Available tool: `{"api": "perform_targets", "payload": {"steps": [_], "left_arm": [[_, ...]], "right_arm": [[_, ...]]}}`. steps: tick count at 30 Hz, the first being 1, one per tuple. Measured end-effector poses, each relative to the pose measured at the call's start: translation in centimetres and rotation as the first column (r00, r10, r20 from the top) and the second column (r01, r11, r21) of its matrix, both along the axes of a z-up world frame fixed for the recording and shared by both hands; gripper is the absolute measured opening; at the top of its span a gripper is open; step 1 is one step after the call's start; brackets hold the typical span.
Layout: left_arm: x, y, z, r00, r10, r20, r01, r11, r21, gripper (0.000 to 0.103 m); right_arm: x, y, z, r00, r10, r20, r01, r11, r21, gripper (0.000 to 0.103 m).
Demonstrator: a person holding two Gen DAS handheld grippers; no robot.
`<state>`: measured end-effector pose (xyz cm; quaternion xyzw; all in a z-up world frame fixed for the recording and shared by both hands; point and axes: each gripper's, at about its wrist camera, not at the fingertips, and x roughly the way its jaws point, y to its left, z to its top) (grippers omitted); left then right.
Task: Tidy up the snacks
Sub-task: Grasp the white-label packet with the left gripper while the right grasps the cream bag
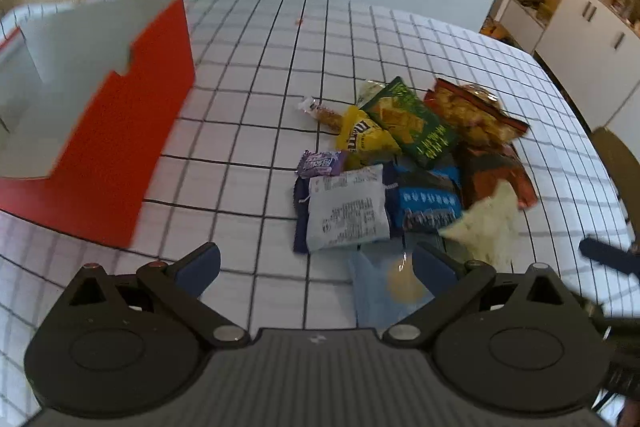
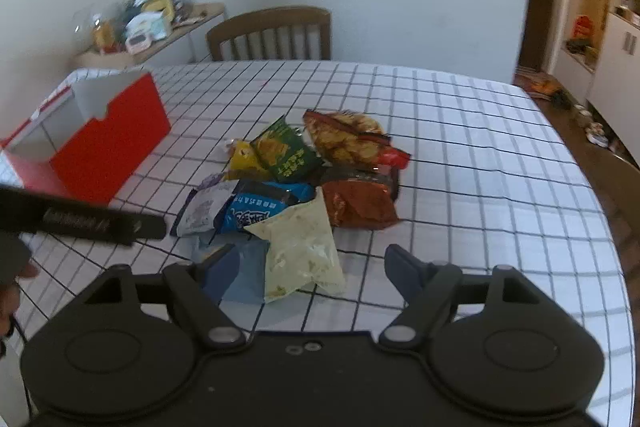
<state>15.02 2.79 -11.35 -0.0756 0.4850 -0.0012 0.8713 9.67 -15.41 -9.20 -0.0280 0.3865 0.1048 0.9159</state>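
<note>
Snack pile mid-tabletop, packets overlapping; red box near left edge, open, no snacks visible inside.
Left gripper jaws apart, empty.
Right gripper jaws apart, straddling pale green bag.
Risk: closing jaws snag neighbouring blue packet, drag pile; slick film slips mid-carry.

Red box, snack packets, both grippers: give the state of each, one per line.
Red box: open on top, upright, on the table.
Snack packets: heaped on the tablecloth, outside the box.
Left gripper: open, holding nothing.
Right gripper: open, holding nothing.
</note>
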Motion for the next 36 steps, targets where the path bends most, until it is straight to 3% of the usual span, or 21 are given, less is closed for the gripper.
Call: {"api": "perform_targets", "payload": {"steps": [8, 11, 20, 24, 28, 32, 36], "left_arm": [[4.5, 1.8, -2.4, 0.993, 0.020, -0.114, -0.040, 0.983, -0.178, 0.101], [5.8, 1.7, -3.0, 0.990, -0.021, -0.143, -0.010, 0.976, -0.219, 0.101], [7.8, 1.2, -4.5, 0.979, -0.113, -0.169, 0.074, 0.972, -0.224, 0.102], [7.8, 0.9, -4.5, 0.979, -0.126, -0.162, 0.091, 0.974, -0.206, 0.101], [7.2, 0.5, -4.2, 0.978, -0.148, -0.145, 0.116, 0.971, -0.207, 0.080], [6.7, 0.1, -4.0, 0.980, -0.158, -0.119, 0.133, 0.971, -0.197, 0.068], [6.2, -0.1, -3.7, 0.984, -0.149, -0.097, 0.129, 0.974, -0.184, 0.059]], "right_arm": [[2.8, -0.2, -2.1, 0.995, 0.068, -0.067, -0.068, 0.998, -0.007, 0.078], [3.7, -0.2, -2.6, 0.993, 0.083, -0.081, -0.084, 0.996, -0.013, 0.077], [5.3, 0.6, -3.9, 0.982, 0.151, -0.117, -0.156, 0.987, -0.031, 0.073], [5.8, 0.8, -4.1, 0.980, 0.158, -0.123, -0.162, 0.986, -0.028, 0.061], [5.6, 1.1, -4.2, 0.980, 0.163, -0.114, -0.168, 0.985, -0.038, 0.055], [5.3, 1.3, -4.1, 0.980, 0.169, -0.106, -0.174, 0.984, -0.045, 0.049], [4.8, 1.3, -3.7, 0.980, 0.169, -0.101, -0.173, 0.984, -0.030, 0.036]]}}
